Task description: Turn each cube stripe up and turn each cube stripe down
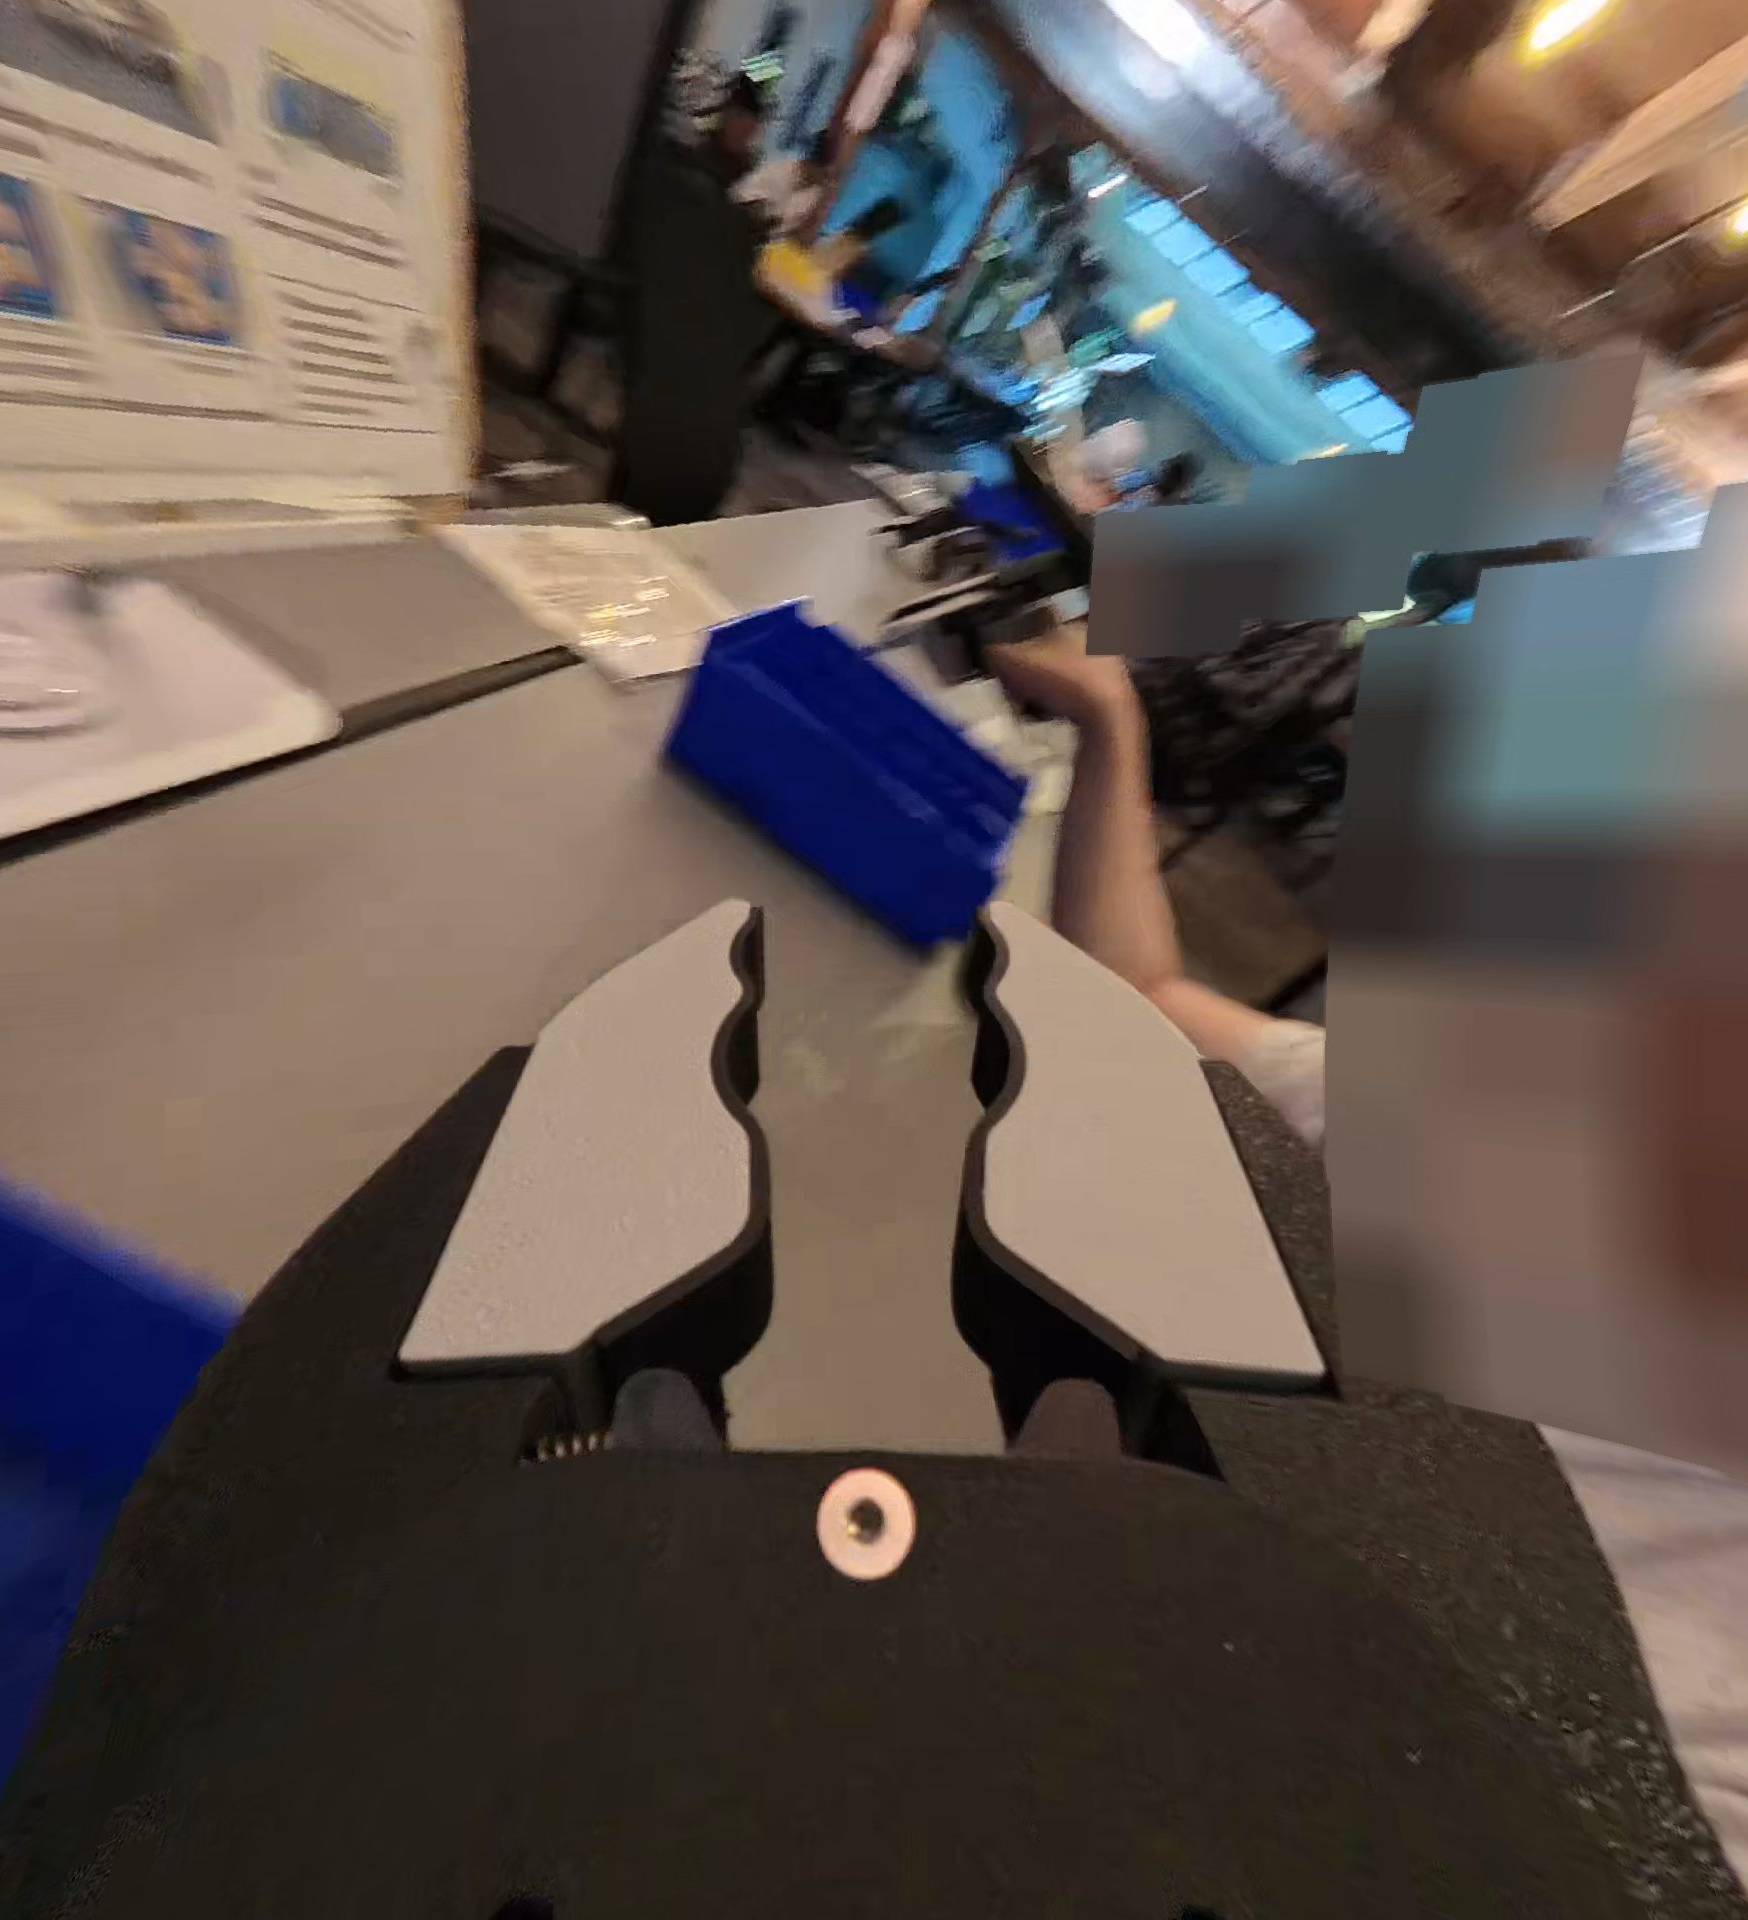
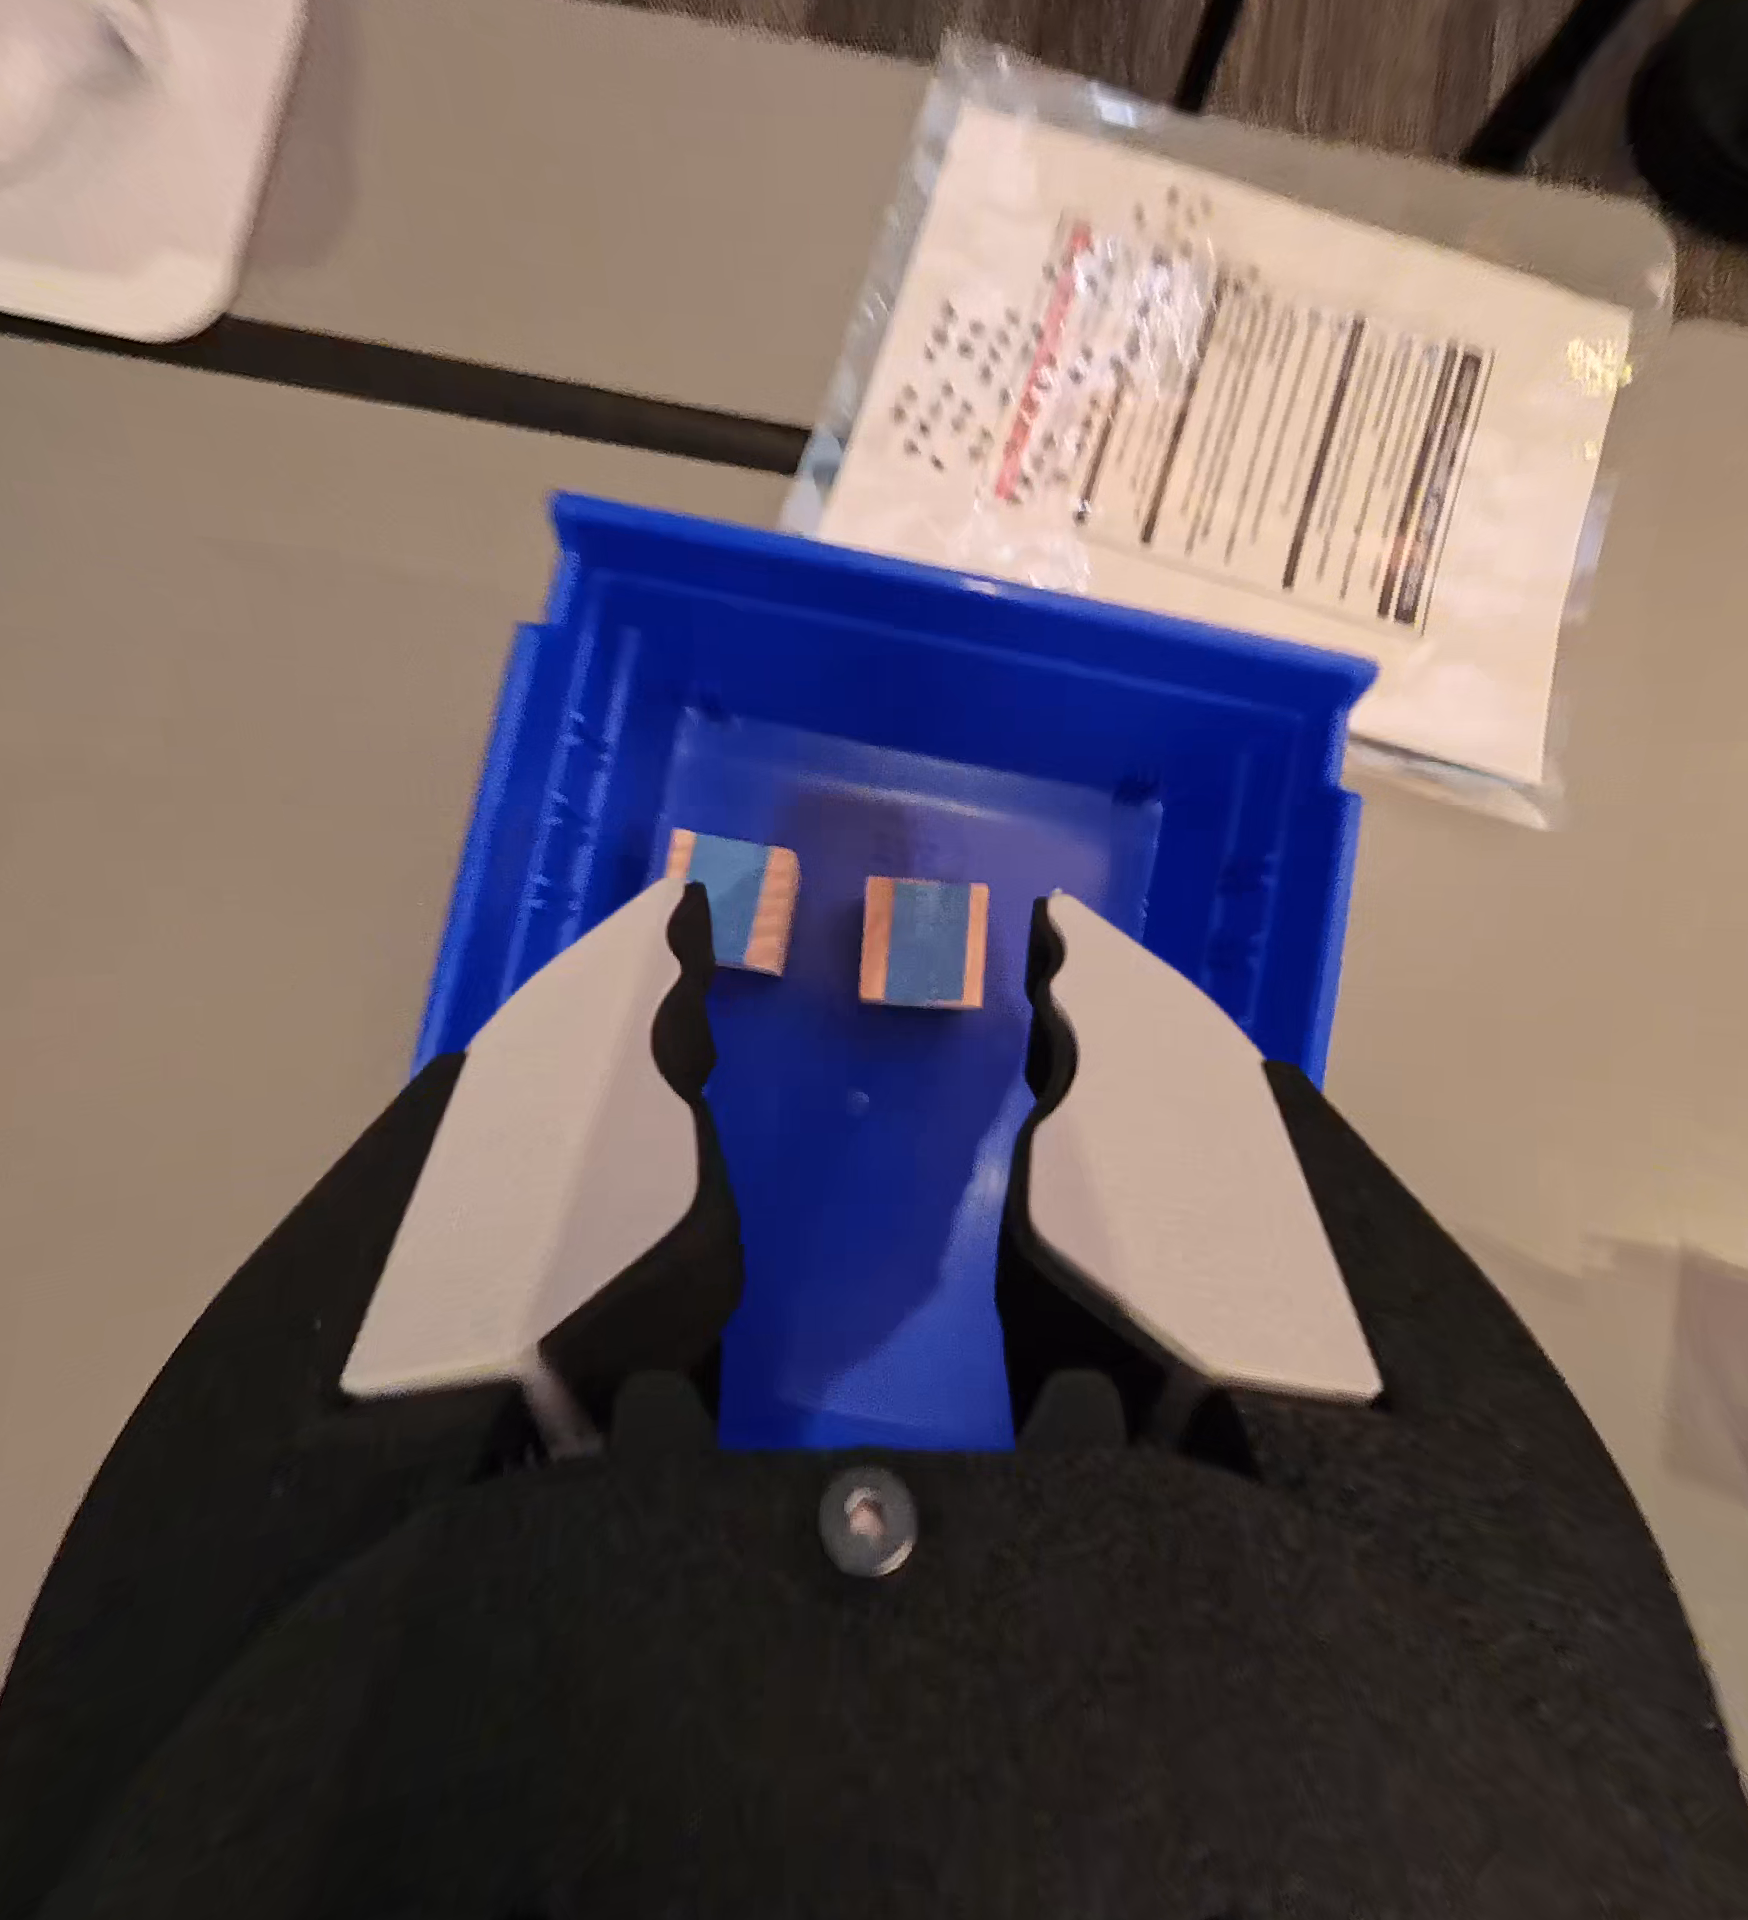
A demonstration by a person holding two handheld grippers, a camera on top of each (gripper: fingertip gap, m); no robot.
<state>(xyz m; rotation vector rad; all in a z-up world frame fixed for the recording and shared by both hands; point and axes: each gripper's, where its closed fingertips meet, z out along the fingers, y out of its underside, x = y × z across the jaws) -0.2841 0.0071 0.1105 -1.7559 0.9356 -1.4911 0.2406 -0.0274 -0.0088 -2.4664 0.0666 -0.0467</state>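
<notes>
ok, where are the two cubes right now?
Right wrist view: both striped cubes, left cube and right cube, sit side by side on the floor of the blue bin, just ahead of the open right claw.

Grey table (image 2: 174, 623), items resting on it.
Blue bin (image 2: 953, 644) ahead of the claw; bagged printed sheet (image 2: 1213, 416) beyond; white tray (image 2: 70, 208) far left.

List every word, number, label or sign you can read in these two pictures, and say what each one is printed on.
None can be given as readable text.
Poster board: print and pictures on it, too blurred to read.
Bagged printed sheet: lines of print and a red strip, too blurred to read.
Blue bin, two cubes, both grippers: no writing shows.
</notes>
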